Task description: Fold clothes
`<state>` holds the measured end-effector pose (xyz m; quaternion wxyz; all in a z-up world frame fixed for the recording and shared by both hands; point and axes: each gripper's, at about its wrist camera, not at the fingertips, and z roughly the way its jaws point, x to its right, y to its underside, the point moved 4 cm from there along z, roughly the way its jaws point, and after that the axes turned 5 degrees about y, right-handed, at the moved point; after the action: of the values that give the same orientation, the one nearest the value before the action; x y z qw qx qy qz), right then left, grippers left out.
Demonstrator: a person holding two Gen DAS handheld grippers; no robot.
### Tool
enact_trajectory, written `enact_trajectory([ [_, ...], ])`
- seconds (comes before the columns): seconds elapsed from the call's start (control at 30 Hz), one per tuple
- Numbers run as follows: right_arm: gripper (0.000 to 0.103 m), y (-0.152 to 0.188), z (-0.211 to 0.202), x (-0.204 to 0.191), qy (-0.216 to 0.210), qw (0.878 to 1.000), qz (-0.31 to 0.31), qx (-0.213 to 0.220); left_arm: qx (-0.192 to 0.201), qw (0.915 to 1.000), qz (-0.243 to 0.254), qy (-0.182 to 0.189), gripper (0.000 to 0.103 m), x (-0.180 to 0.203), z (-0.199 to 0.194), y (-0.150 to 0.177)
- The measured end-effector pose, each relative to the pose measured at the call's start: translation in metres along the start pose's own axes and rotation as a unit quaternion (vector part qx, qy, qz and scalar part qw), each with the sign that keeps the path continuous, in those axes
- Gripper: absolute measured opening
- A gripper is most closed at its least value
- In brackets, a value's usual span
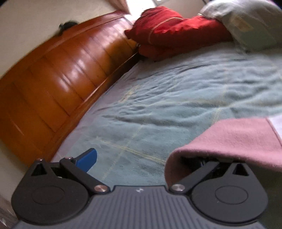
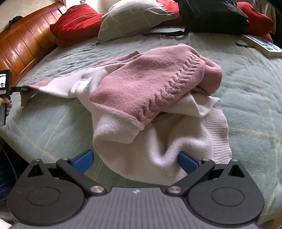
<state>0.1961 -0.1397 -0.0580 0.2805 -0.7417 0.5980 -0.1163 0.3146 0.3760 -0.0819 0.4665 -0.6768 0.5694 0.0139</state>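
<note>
A pink and white knitted sweater point(image 2: 141, 84) lies crumpled on the bed in the right wrist view. Its white hem bunches between the spread blue fingers point(image 2: 84, 160) of my right gripper point(image 2: 135, 156), which is open just above the cover. One pink sleeve stretches left to my left gripper point(image 2: 23, 89), held by a hand point(image 2: 6, 105). In the left wrist view the left gripper point(image 1: 135, 155) is open. Pink sleeve cloth point(image 1: 229, 141) drapes over and hides its right finger, and the left blue finger point(image 1: 86, 160) is bare.
A pale green quilted cover point(image 2: 52, 123) spreads over the bed. A wooden headboard point(image 1: 52, 79) runs along the left. Red pillows point(image 2: 75, 22), a pale pillow point(image 2: 134, 17), a black bag point(image 2: 211, 15) and a book point(image 2: 260, 45) lie at the far side.
</note>
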Motion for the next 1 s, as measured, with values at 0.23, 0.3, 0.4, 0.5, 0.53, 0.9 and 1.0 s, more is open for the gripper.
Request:
enact_trajectory([
  [0.23,0.103,0.004,-0.005,0.007,-0.006,1.000,0.009,0.005,-0.013,0.9978,0.056,0.032,0.102,0.016,-0.014,0.015],
  [0.3,0.103,0.006,-0.009,0.010,-0.006,1.000,0.012,0.008,-0.018,0.9964,0.043,0.071,0.102,0.017,-0.031,0.017],
  [0.4,0.103,0.009,-0.014,0.016,-0.006,1.000,0.023,0.016,-0.021,0.9881,0.038,0.148,0.102,0.030,-0.071,0.026],
  [0.5,0.103,0.016,-0.024,0.025,-0.011,0.999,0.041,0.028,-0.035,0.9701,0.036,0.238,0.102,0.052,-0.115,0.037],
  [0.53,0.103,0.018,-0.028,0.028,-0.014,0.998,0.048,0.033,-0.043,0.9609,0.037,0.271,0.102,0.063,-0.130,0.041],
  [0.9,0.103,0.042,-0.071,0.074,0.000,0.991,0.100,0.084,0.009,0.9015,0.114,0.417,0.102,0.177,-0.278,0.028],
  [1.0,0.103,0.048,-0.077,0.090,-0.001,0.989,0.120,0.092,0.034,0.8957,0.106,0.430,0.102,0.188,-0.309,0.013],
])
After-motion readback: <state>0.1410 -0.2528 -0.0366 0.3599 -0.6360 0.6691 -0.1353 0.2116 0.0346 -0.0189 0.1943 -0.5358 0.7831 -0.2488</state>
